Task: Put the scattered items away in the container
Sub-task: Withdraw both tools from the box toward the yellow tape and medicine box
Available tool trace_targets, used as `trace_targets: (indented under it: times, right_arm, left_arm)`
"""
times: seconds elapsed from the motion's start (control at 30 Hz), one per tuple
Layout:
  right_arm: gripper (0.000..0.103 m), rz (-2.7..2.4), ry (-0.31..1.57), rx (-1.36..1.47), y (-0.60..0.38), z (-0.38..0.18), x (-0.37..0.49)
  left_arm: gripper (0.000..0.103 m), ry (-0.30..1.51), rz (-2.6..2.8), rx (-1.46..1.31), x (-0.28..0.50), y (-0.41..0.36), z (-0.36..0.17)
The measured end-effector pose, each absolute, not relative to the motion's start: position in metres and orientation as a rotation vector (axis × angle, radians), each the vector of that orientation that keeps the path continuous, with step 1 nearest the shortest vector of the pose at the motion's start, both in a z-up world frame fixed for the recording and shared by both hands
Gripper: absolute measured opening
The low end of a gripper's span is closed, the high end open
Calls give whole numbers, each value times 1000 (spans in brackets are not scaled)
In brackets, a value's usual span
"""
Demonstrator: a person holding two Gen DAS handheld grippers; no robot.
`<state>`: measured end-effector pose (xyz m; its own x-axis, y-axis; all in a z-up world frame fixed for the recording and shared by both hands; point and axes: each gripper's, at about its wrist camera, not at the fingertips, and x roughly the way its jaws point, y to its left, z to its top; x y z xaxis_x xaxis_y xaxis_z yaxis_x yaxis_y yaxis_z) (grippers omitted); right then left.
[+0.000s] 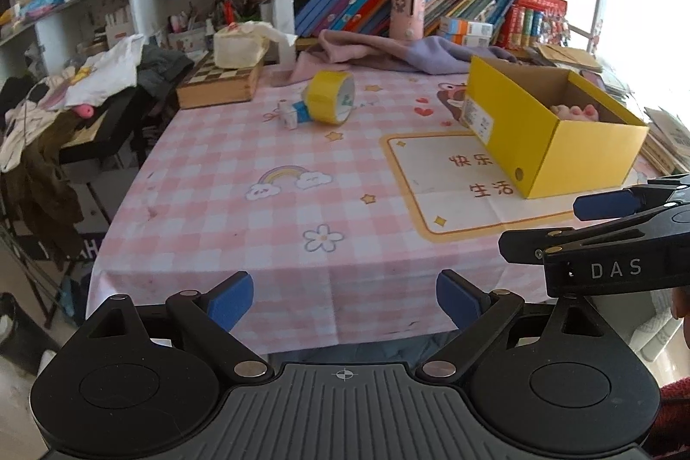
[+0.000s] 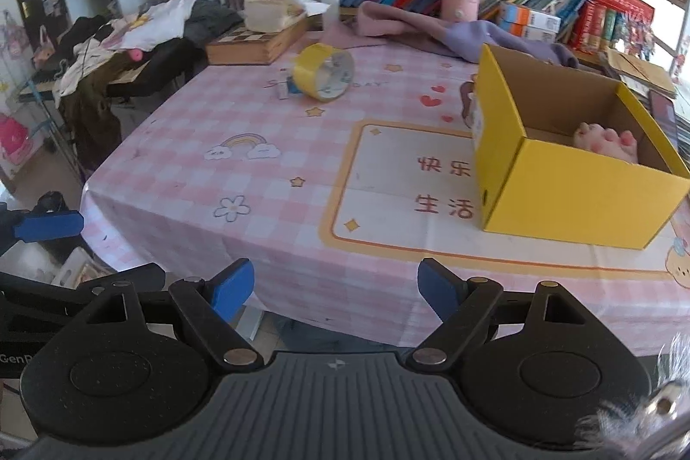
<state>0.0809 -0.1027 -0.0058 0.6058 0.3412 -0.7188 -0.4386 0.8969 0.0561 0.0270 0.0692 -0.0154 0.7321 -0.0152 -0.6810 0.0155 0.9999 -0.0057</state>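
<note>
Grippers first: my left gripper (image 1: 344, 298) and right gripper (image 2: 335, 292) hang empty, jaws apart, off the table's near edge. Yellow box (image 2: 573, 184) sits right; tape roll (image 2: 323, 77) and small toy (image 1: 294, 113) lie toward the far edge. On its side, the roll could trundle off if nudged.

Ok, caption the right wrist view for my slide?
Open right gripper at the table edge, yellow tape roll still out, pink toy already in the yellow box.
</note>
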Motion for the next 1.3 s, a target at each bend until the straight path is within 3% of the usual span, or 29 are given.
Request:
trace_targets:
  times: [0.57,1.3]
  right_arm:
    - [83,524,814,-141,-83,-13,113]
    - [83,592,828,-132,-52,-18,232]
  left_arm:
    - [94,777,13,13,47,72,-22]
    - [94,789,71,9,157,91,-25]
